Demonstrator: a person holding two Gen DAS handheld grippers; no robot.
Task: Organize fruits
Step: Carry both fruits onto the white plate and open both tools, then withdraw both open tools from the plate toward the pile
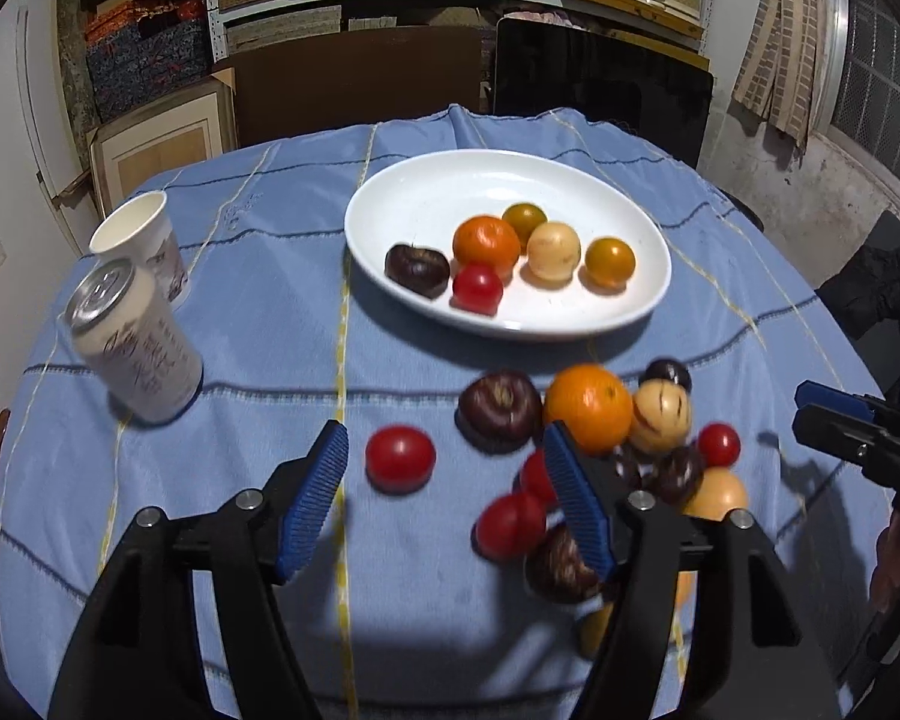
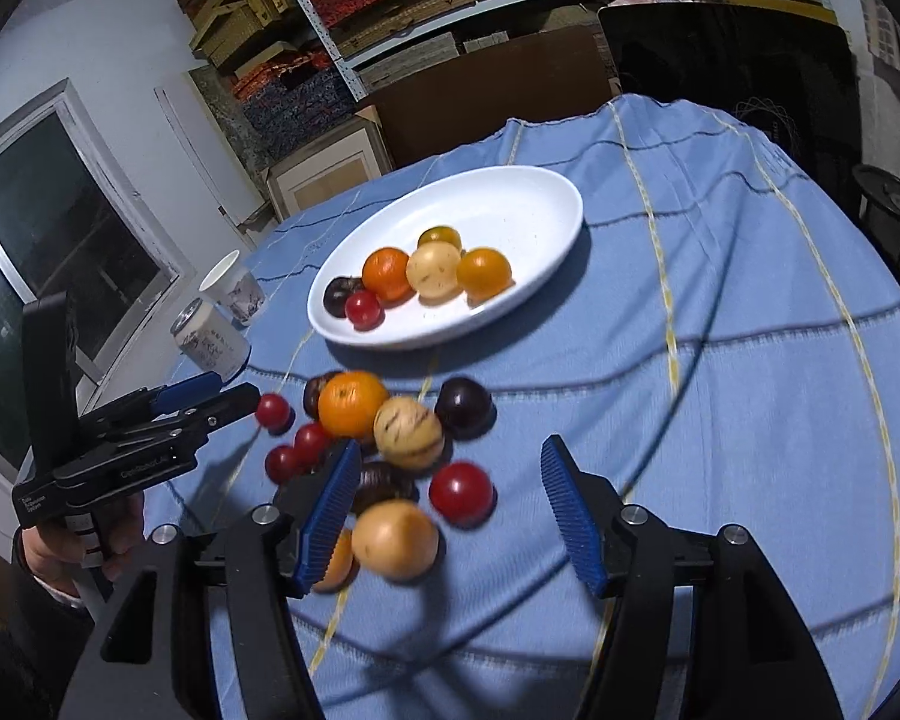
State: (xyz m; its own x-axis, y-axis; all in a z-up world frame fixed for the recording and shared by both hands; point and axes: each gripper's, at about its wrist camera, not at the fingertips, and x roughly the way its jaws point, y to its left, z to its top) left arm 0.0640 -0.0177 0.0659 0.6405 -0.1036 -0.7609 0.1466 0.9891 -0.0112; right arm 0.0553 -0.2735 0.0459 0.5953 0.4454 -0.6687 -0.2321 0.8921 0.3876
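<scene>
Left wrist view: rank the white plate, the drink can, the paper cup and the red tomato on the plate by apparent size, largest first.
1. white plate
2. drink can, though it stands nearer the camera
3. paper cup, partly hidden behind the can
4. red tomato

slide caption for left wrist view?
Open left hand-held gripper over loose fruit, six pieces already on the white plate.

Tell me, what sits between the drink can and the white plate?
Only bare blue tablecloth separates the can from the white plate, clearest in the left wrist view.
</scene>
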